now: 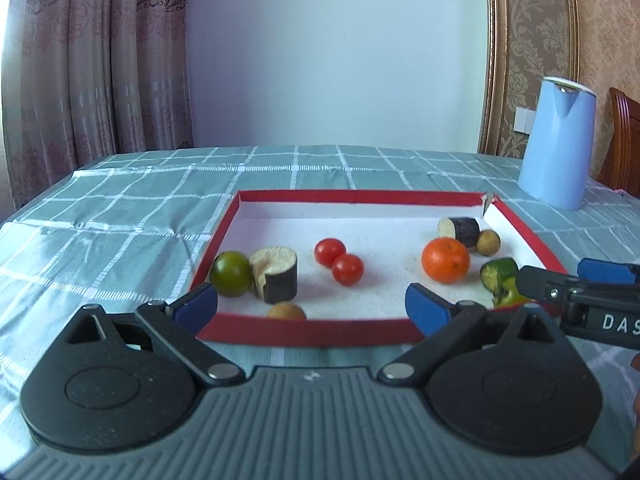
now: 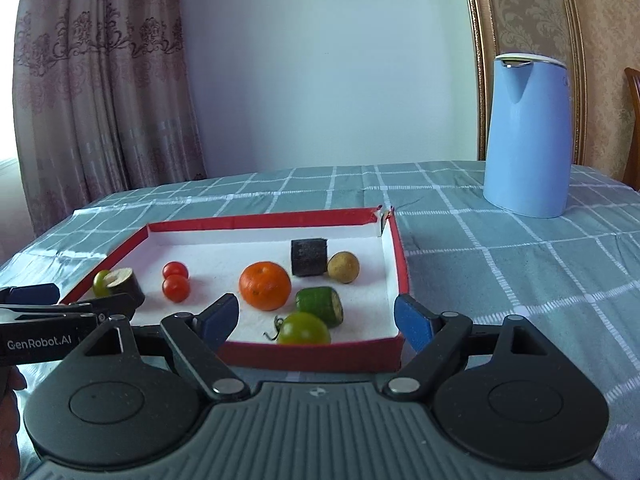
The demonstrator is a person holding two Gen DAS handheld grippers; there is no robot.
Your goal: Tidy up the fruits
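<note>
Right gripper [image 2: 316, 322]: jaws apart, empty, above green tomato [image 2: 305, 329]. Left gripper [image 1: 312, 306]: likewise apart. Risk: round fruit rolling across tray [image 2: 396, 248] when nudged.

Each tool is built alike. The left tool [image 1: 312, 308] has a grey ribbed base plate with a small round emblem at its centre, flanked by 2 black teardrop-shaped housings, each with a circular recess and a triangular cut-out. From these run 2 black link arms with silver round pivot screws, ending in blue padded fingertips [image 1: 424, 307]. The right tool [image 2: 316, 318] shows the same grey ribbing, black housings, silver screws and blue fingertips [image 2: 412, 322]. White lettering "GenRobot.AI" marks the left tool's black side, and "DAS" the right's. A sliver of skin shows at the frame edges.
</note>
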